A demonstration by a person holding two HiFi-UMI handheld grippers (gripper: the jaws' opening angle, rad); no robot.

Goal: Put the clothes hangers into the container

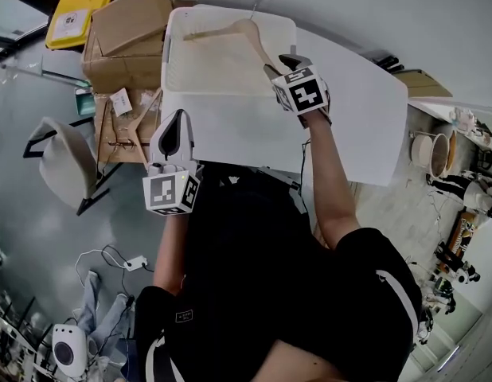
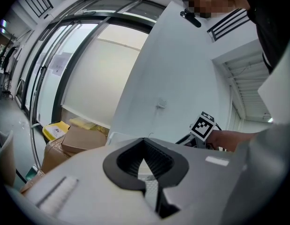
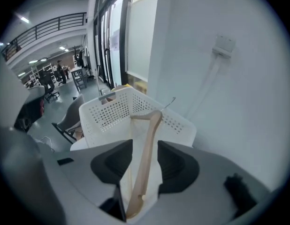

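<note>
A wooden clothes hanger (image 1: 234, 30) lies tilted over the open top of a white perforated basket (image 1: 176, 62) at the table's far left. My right gripper (image 1: 281, 64) is shut on one arm of it, at the basket's near right rim. In the right gripper view the hanger (image 3: 148, 144) runs up between the jaws toward the basket (image 3: 112, 111), its wire hook past the far rim. My left gripper (image 1: 175, 120) hovers near the table's front left edge, shut and empty. In the left gripper view that gripper (image 2: 145, 145) points upward at the wall.
The white table (image 1: 365, 118) stretches right of the basket. Cardboard boxes (image 1: 126, 30) and a yellow bag (image 1: 75, 10) stand on the floor left of it. A wooden frame (image 1: 130, 130) and a grey chair (image 1: 63, 161) lie nearer. The right gripper's marker cube (image 2: 202, 124) shows in the left gripper view.
</note>
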